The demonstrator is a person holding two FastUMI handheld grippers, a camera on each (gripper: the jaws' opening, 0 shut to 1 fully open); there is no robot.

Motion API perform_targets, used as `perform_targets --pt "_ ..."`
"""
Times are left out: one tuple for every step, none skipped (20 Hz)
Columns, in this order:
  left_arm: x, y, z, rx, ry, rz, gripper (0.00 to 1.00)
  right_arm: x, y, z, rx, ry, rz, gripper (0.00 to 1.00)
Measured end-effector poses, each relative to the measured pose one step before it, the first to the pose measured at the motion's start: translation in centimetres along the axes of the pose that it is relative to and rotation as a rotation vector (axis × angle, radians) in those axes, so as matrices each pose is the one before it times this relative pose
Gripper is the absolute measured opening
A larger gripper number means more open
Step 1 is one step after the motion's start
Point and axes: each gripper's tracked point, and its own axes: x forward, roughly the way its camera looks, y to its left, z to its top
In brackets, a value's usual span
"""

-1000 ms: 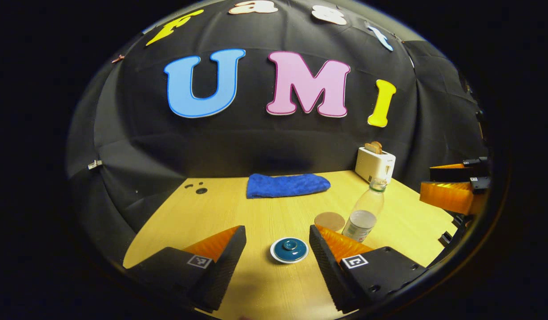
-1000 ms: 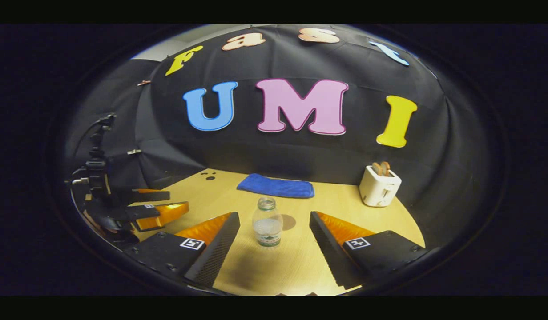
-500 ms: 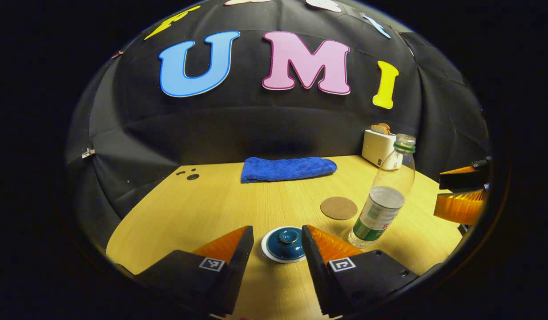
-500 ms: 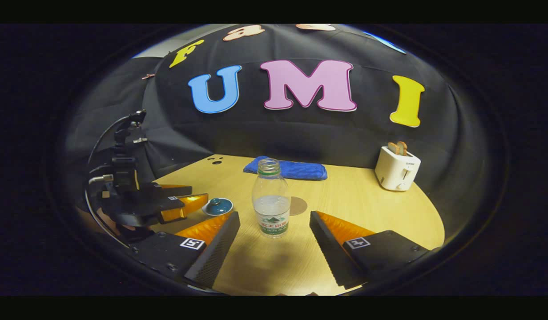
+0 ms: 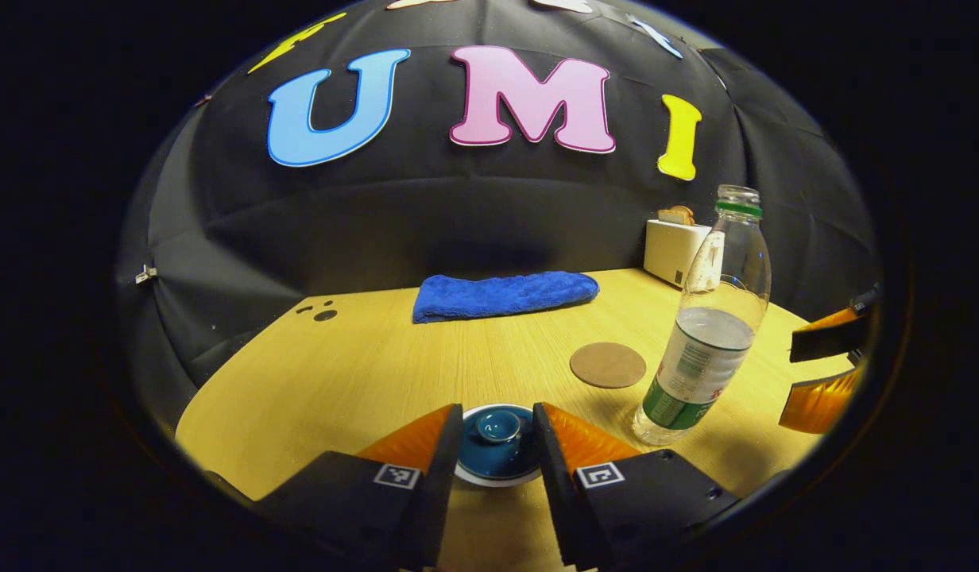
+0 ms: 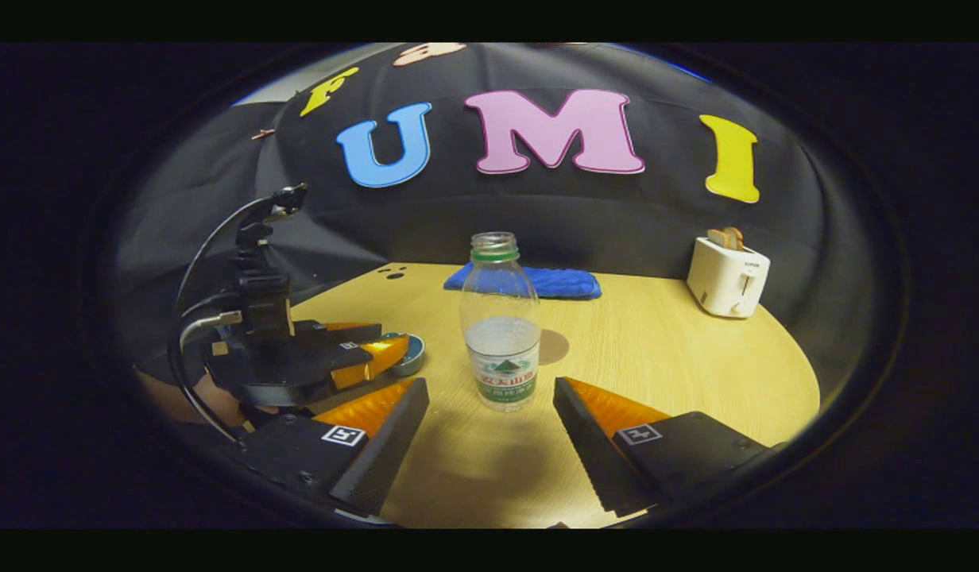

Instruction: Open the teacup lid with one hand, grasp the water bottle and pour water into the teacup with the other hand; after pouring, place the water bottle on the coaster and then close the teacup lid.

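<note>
On the near edge of the wooden table [image 5: 362,373], between my left gripper [image 5: 497,445] fingers, sits the teacup lid [image 5: 496,438], blue with a round knob, still covering the teacup [image 6: 414,355]. In the left gripper view the two fingers flank the lid closely on either side; I cannot tell whether they touch it, and a gap remains between them. The water bottle [image 6: 501,322] stands upright and uncapped, partly filled, just ahead of my right gripper [image 6: 489,425], whose fingers are spread wide apart with the bottle clear of both. The round brown coaster [image 5: 608,365] lies flat just beside the bottle, farther from me. Along the table's far side I note a folded blue towel [image 5: 501,294] and, toward the right corner, a white toaster [image 6: 728,278] holding bread slices.
</note>
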Motion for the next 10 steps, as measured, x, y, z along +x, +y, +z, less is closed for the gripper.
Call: perform_targets --pt "-0.07 -0.019 0.006 -0.00223 -0.00018 -0.00118 0.54 0.091 0.004 -0.057 0.00186 0.00025 0.00118 0.98" --pt "0.022 -0.101 0.033 -0.00265 -0.00416 -0.00091 0.53 0.037 -0.062 0.037 -0.00081 -0.00219 -0.00162 0.98" --pt "0.023 -0.078 -0.023 0.00054 0.00059 -0.00111 0.52 0.13 -0.071 0.047 -0.00139 -0.00277 -0.0016 0.98" --pt "-0.12 -0.127 -0.101 0.00475 -0.00035 0.00042 0.51 0.286 -0.162 0.111 0.00026 -0.00249 -0.00275 0.98" --pt "-0.058 -0.162 0.038 0.01301 -0.00333 -0.00177 0.49 0.18 -0.03 -0.037 0.00231 -0.00114 -0.00115 0.98" --pt "-0.036 -0.142 0.047 0.01347 -0.0059 0.00206 0.48 0.239 -0.017 0.028 0.00307 -0.00205 -0.00139 0.99" --pt "0.013 0.107 -0.017 0.01005 -0.00359 0.01014 0.46 0.193 0.071 -0.056 0.00232 -0.00449 0.00163 0.99" --pt "0.03 -0.003 -0.262 0.00292 0.00185 0.00552 0.36 0.268 -0.013 -0.018 0.00088 -0.00591 0.00021 1.0" --pt "-0.056 -0.011 -0.069 -0.00519 0.00124 0.00205 0.35 0.29 0.032 -0.122 0.0013 -0.00141 0.0013 1.0" --pt "0.071 0.057 0.19 -0.00746 -0.00526 0.00212 0.39 0.343 0.047 -0.268 0.00216 0.00065 0.00129 1.0"
